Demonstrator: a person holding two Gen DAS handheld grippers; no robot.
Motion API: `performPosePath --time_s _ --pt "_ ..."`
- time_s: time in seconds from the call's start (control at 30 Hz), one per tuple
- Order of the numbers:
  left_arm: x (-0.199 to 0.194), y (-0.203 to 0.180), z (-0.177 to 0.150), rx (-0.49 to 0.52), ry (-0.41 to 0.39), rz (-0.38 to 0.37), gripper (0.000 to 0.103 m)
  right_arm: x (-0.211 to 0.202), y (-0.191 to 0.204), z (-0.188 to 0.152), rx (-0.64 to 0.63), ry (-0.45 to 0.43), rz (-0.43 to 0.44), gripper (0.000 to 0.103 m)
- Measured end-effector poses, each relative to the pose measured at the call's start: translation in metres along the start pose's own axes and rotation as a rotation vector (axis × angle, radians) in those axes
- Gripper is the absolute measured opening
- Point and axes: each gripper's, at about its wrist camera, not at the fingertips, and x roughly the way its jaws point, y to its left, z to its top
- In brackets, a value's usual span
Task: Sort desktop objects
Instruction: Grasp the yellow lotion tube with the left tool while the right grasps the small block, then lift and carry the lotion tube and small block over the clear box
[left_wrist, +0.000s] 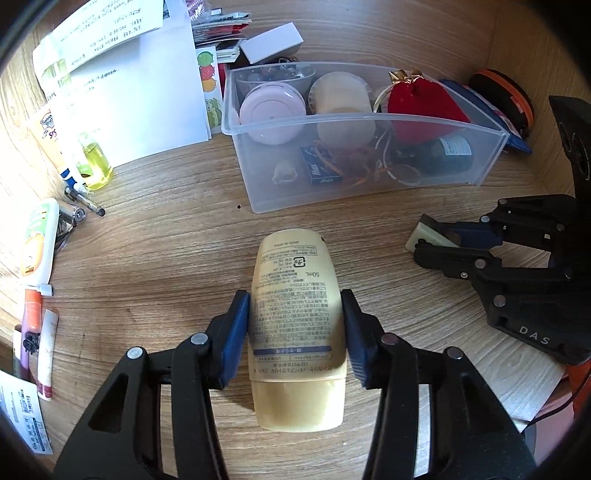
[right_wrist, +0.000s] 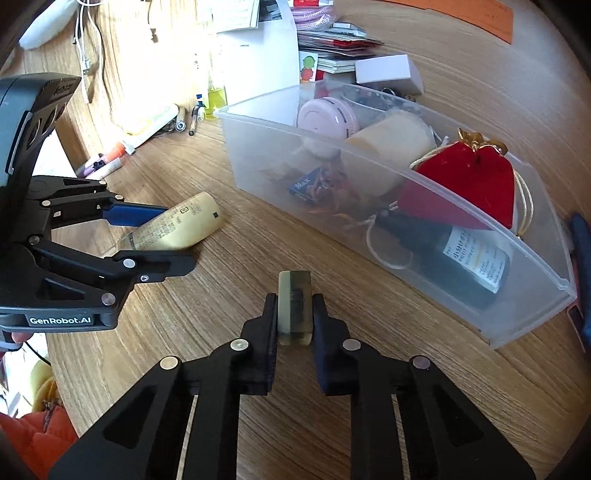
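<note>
Wooden desk (left_wrist: 155, 236), cream printed tube (left_wrist: 295, 295)

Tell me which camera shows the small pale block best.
The right wrist view. There the small pale block sits centred and close, pinched between the right gripper pads. The left wrist view shows only one end of it, far right, poking from those fingers.

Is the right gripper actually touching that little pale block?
Touching. The right wrist view shows the right gripper with both pads pressed against the small pale block.
</note>
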Motion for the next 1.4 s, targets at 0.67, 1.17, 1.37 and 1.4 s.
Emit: performPosePath --time_s 0.67,1.17,1.37,1.4 --pt "-0.031 -0.002 0.002 -0.08 -0.123 -0.048 0.048 -0.021 -0.008 0.005 0.047 -0.064 0.012 0.015" --pt "-0.066 0.006 0.039 -0.075 -0.227 -0.081 0.048 -0.065 -0.021 0.024 0.06 -0.177 -0.039 0.015" --pt "-0.073 0.009 0.057 -0.068 -0.249 -0.101 0.048 -0.073 -0.03 0.031 0.077 -0.202 -0.047 0.015" --pt "-0.074 0.009 0.062 -0.065 -0.253 -0.099 0.048 -0.073 -0.032 0.032 0.078 -0.204 -0.049 0.015"
